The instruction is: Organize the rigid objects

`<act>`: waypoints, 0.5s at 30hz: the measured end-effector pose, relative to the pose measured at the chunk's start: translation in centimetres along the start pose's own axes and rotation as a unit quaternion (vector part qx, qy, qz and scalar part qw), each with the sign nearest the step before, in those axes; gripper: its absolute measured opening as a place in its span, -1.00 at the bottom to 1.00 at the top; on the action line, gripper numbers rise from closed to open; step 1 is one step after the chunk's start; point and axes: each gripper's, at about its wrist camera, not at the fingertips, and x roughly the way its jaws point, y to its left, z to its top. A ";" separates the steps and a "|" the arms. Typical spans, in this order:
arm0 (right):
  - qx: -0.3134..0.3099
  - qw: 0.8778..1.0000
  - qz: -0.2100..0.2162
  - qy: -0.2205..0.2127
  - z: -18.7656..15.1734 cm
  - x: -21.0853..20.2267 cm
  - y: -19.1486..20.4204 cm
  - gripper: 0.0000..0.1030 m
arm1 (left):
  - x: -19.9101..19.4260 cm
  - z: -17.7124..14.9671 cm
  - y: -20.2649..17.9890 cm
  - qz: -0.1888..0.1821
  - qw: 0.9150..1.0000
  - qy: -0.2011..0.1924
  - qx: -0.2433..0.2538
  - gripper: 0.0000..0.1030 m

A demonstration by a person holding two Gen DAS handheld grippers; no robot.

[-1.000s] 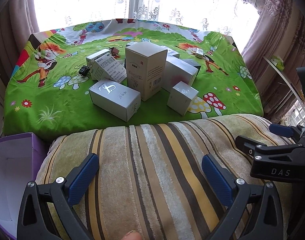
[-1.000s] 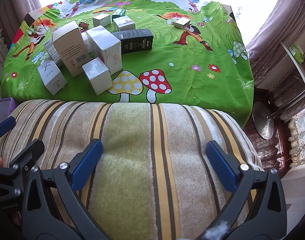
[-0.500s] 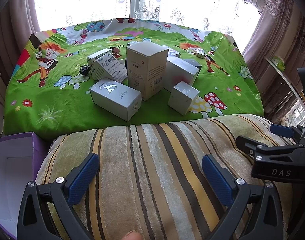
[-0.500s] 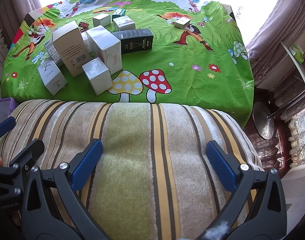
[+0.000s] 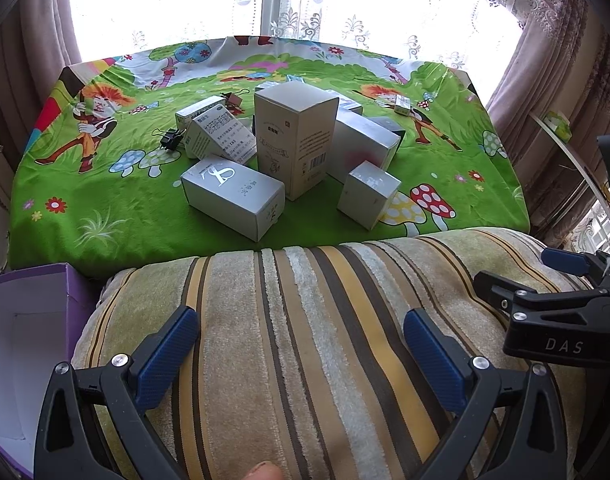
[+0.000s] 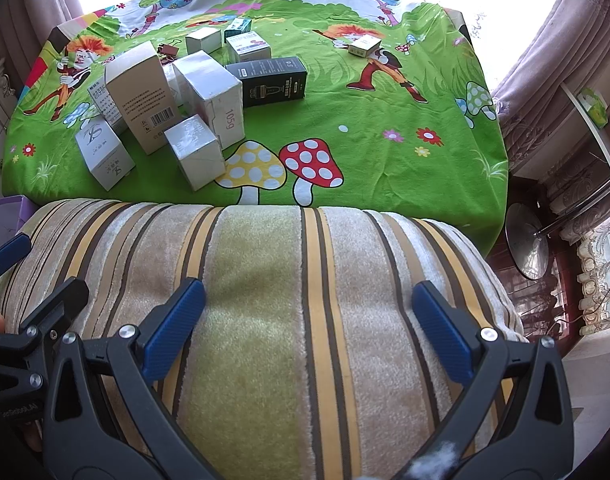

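Observation:
Several cardboard boxes stand clustered on a green cartoon tablecloth (image 5: 105, 208): a tall beige box (image 5: 295, 136), a silver box lying flat (image 5: 233, 196), a small silver cube (image 5: 367, 194), and a black box (image 6: 271, 80) behind them. A small box (image 6: 363, 46) lies apart at the far right. My left gripper (image 5: 301, 344) is open and empty above a striped cushion (image 5: 305, 320). My right gripper (image 6: 309, 320) is open and empty above the same cushion (image 6: 265, 280), and it also shows in the left wrist view (image 5: 545, 292).
A purple open box (image 5: 21, 320) sits at the left below the table edge. A black binder clip (image 5: 171, 138) lies left of the boxes. Curtains and a bright window stand behind the table. A glass shelf (image 6: 597, 128) and a round stand base (image 6: 525, 244) are at the right.
The left wrist view has shifted very slightly, with the boxes a little higher in view. Both grippers stay open over the cushion.

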 end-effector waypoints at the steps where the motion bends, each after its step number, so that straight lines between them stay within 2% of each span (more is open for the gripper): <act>1: 0.000 1.000 0.000 0.000 0.0 0.0 -0.1 1.00 | 0.0 0.0 0.0 0.000 1.000 0.000 0.000 1.00; 15: 0.001 1.000 0.000 -0.008 -0.2 -0.1 -0.1 1.00 | 0.0 -0.1 0.0 0.001 1.000 0.001 0.001 1.00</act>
